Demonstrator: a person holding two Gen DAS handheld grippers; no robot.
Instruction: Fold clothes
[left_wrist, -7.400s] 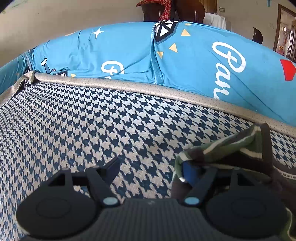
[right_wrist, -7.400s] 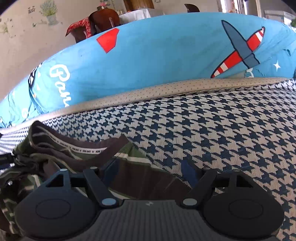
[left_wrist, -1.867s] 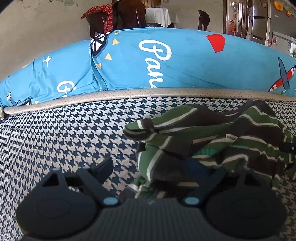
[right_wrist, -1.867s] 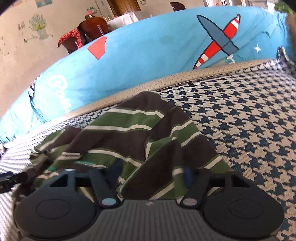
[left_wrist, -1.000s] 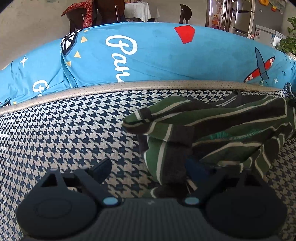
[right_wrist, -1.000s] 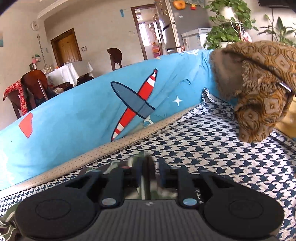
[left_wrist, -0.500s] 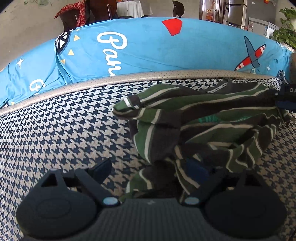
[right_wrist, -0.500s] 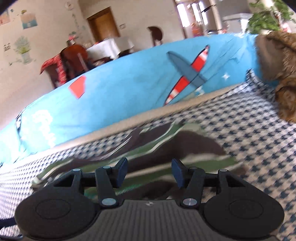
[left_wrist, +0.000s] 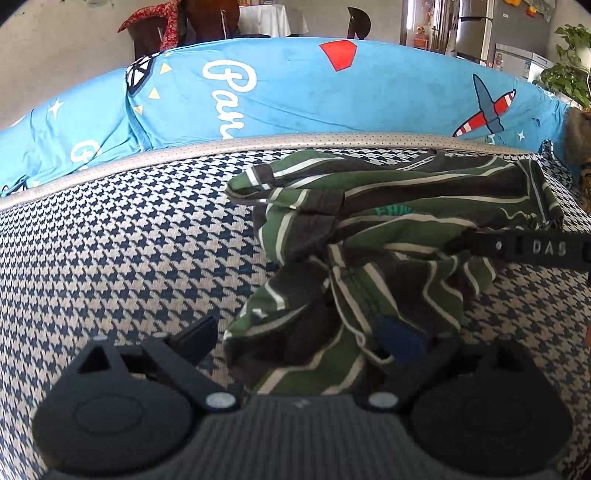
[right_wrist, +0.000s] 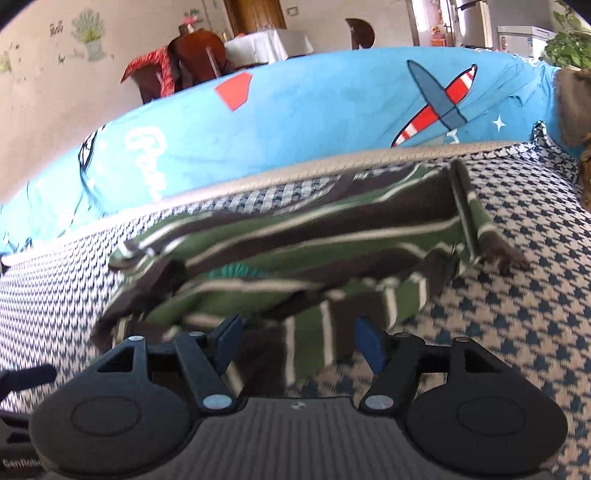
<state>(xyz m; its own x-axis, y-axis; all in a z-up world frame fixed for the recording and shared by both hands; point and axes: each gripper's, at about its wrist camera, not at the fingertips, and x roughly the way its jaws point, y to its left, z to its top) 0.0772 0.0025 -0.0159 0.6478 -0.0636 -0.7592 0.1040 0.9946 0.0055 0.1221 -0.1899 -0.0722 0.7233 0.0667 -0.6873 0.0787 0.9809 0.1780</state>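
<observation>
While our left gripper (left_wrist: 299, 338) sits with its two blue-tipped fingers (left_wrist: 400, 338) spread wide, a bunched bit of the striped shirt (left_wrist: 388, 229) lies loose between them, nothing pinched. Same story on the right gripper (right_wrist: 297, 341): fingers (right_wrist: 367, 343) apart, hovering over the near edge of the shirt without gripping it.

Compared with a second ago, that's the big change on the right. Back then its fingers were nearly closed with fabric between them and the view pointed off toward the brown throw; half a second ago they were already parted, and now they're wider. The shirt has also spread out sideways since 7.4 seconds ago, when it was just a small wad. In the left view the right gripper's finger now pokes in at the right edge, over the shirt.

Count-wise: one shirt, green and dark brown with thin white stripes, crumpled in the middle of the houndstooth cushion (left_wrist: 110, 240). One blue printed cover (left_wrist: 295, 92) runs along the back, with one red-and-white plane on it. One brown patterned throw (right_wrist: 574, 110) sits at the far right. Two grippers, two fingers each.
</observation>
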